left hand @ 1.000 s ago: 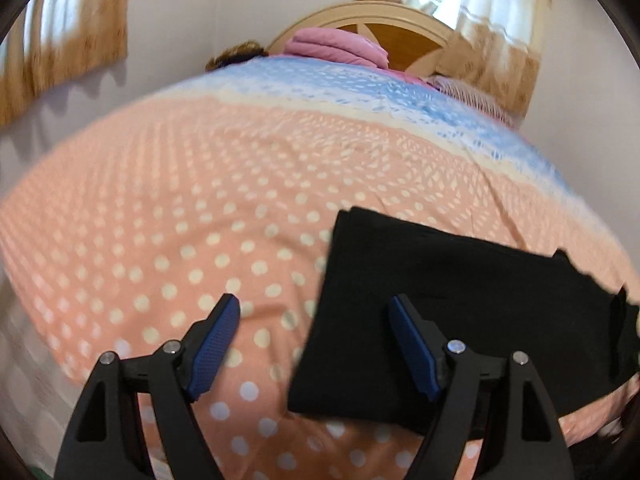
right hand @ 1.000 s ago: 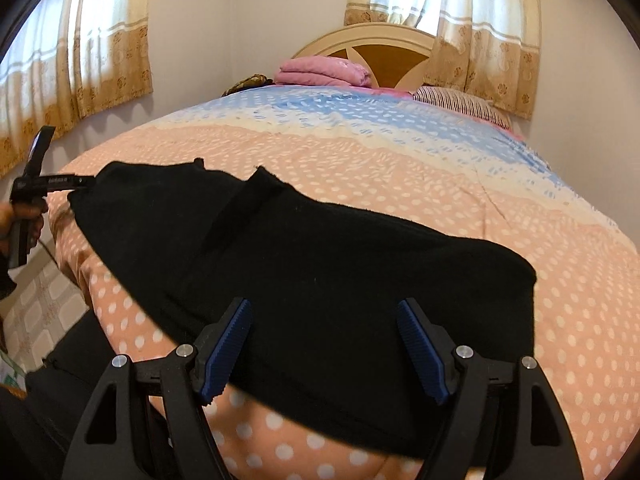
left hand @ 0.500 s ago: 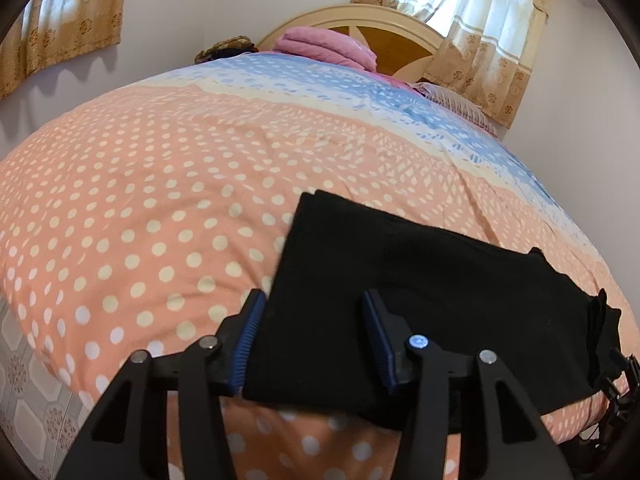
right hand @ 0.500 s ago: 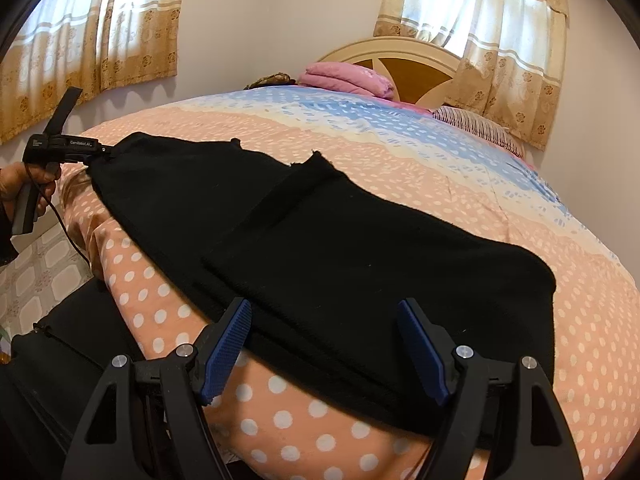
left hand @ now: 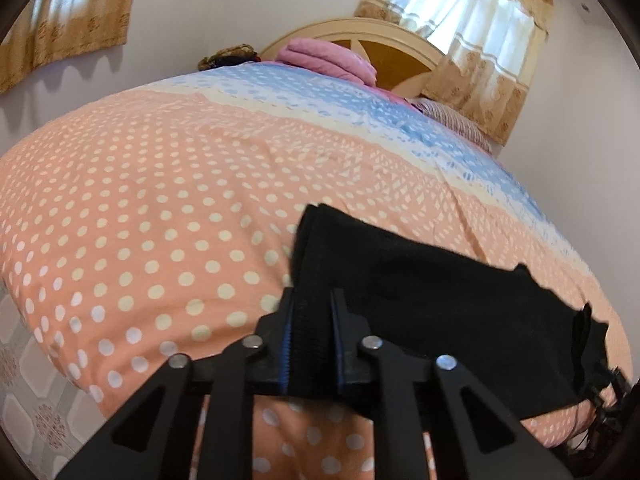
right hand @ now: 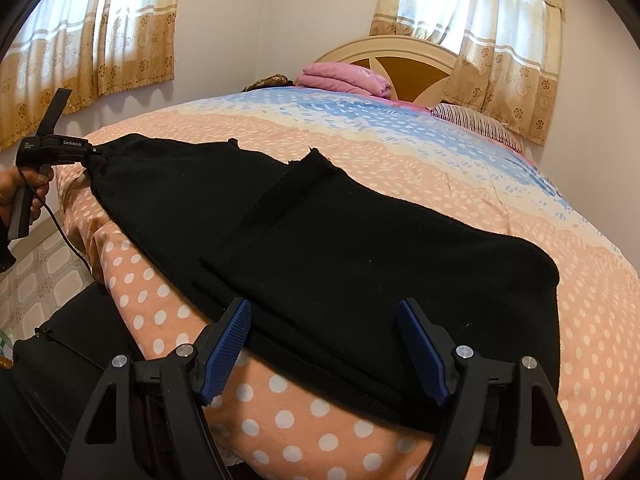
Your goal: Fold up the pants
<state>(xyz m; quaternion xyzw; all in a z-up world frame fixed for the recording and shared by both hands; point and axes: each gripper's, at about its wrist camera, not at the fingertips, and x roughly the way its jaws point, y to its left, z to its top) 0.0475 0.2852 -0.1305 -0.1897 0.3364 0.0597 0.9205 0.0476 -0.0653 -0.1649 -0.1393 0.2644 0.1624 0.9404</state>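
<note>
Two views logged, left wrist first.

Left wrist view: black fabric pants [left hand: 440, 312] lying along near edge of bed, on peach polka-dot quilt with blue band [left hand: 160, 200]. Left gripper [left hand: 312, 340] just closing, blue pads now clamped on pants' end at near edge, cloth bunched between jaws and lifted into a ridge. Rest of pants stretching away to the right along that edge. Folded pink blanket [left hand: 328, 58] up against cream wooden headboard [left hand: 400, 46] at far end of bed. Striped pillow [left hand: 456, 120] at far right corner.

Right wrist view: right gripper [right hand: 324, 354] spread wide, blue pads either side of pants' near hem, not pressing on cloth; grasping nothing. Pants [right hand: 340, 248] lying flat, one part doubled over another, spanning near edge toward left corner of bed. Left gripper [right hand: 94, 154] seen at that corner, pinching pants' far end, held by a hand [right hand: 22, 190]. Beige patterned curtains [right hand: 92, 32] on left wall.
</note>
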